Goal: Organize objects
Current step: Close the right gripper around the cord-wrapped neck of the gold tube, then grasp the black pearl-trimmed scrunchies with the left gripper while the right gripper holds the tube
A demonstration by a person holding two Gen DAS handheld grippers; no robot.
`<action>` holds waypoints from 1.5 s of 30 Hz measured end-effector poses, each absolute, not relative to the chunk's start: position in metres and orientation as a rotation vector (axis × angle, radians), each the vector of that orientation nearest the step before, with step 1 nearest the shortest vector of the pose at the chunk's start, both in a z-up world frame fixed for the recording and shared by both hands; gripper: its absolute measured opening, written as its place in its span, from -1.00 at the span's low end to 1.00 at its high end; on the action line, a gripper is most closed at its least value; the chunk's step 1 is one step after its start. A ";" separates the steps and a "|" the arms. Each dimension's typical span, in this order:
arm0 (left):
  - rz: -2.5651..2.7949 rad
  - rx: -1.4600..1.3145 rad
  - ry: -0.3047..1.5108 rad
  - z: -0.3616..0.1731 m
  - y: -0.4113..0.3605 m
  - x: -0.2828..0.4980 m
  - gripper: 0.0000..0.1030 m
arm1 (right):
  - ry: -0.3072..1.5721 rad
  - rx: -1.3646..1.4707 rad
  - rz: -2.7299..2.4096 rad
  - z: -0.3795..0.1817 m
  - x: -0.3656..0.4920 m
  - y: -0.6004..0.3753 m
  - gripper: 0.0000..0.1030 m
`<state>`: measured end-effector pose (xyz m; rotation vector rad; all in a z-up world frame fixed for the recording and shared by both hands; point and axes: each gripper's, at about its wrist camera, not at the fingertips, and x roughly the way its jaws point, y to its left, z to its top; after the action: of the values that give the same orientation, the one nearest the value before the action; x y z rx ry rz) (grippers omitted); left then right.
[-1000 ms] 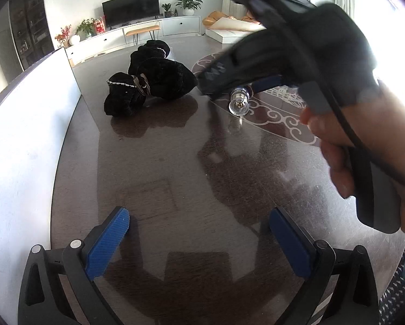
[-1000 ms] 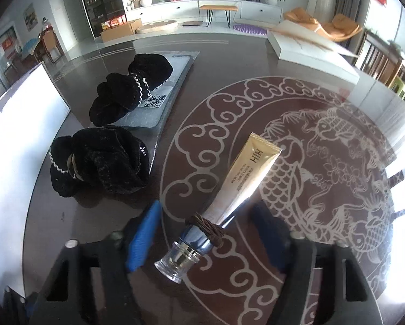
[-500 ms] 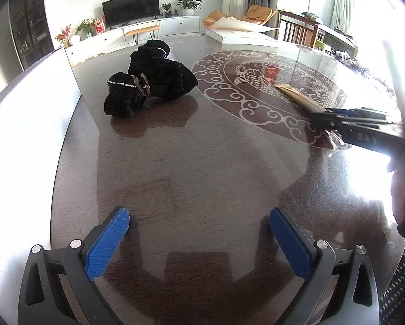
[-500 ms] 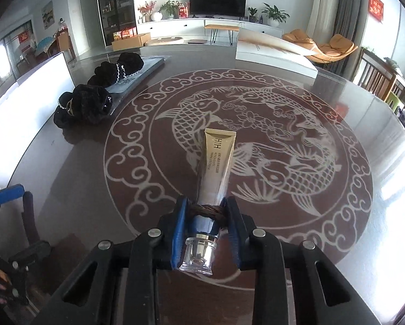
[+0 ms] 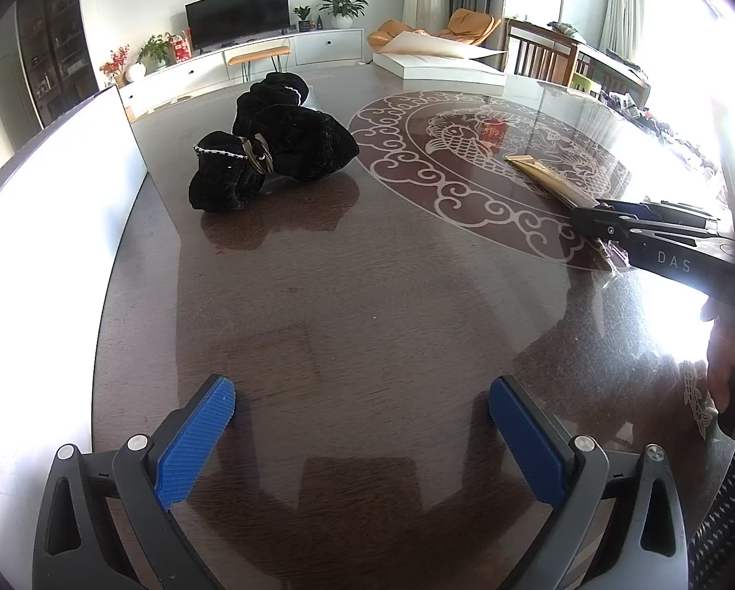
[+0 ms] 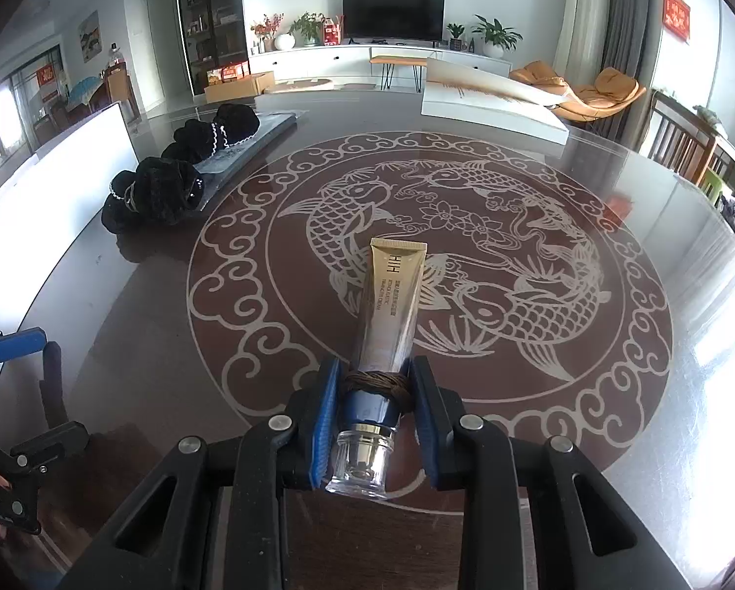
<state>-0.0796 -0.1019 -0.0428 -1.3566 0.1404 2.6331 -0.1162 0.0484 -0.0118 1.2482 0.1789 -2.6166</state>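
Observation:
A gold cream tube (image 6: pixel 392 295) with a clear cap and a brown hair tie around its neck lies on the fish-patterned table. My right gripper (image 6: pixel 374 383) is shut on the tube's neck, both blue pads pressing the hair tie. From the left wrist view the tube (image 5: pixel 544 179) pokes out of the right gripper (image 5: pixel 588 216) at the right edge. My left gripper (image 5: pixel 362 413) stands open low over bare dark tabletop, holding nothing. Two black velvet scrunchies (image 5: pixel 274 147) lie far left; a third (image 6: pixel 220 132) rests on a flat clear pouch (image 6: pixel 254 147).
A white board (image 5: pixel 47 226) stands along the table's left edge. A white flat box (image 6: pixel 490 103) lies at the far side. Chairs (image 6: pixel 687 147) line the right. A hand (image 5: pixel 726 364) holds the right gripper's handle.
The right gripper swept from beside the scrunchies to the right side of the table, closed on the tube's neck, and has stayed put since. The left gripper has not moved.

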 end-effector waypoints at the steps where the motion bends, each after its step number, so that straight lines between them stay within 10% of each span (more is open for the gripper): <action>1: 2.633 -1.357 0.140 -0.043 -0.102 -0.080 1.00 | 0.182 1.248 -2.617 -0.012 -0.116 0.048 -0.42; 10: 2.633 -1.356 0.140 -0.043 -0.102 -0.080 1.00 | 0.167 1.281 -2.635 -0.014 -0.119 0.052 0.26; 33: 2.768 -1.218 0.026 0.005 -0.113 -0.085 1.00 | 0.174 1.290 -2.617 -0.016 -0.121 0.048 0.50; 45: 2.948 -1.439 -0.179 -0.003 -0.146 -0.249 1.00 | 0.175 1.290 -2.617 -0.016 -0.121 0.048 0.50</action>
<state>-0.2490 -0.1462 -0.0027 -1.4388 -0.1791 2.9480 -0.1210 0.0481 -0.0159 1.2899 0.1746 -2.6171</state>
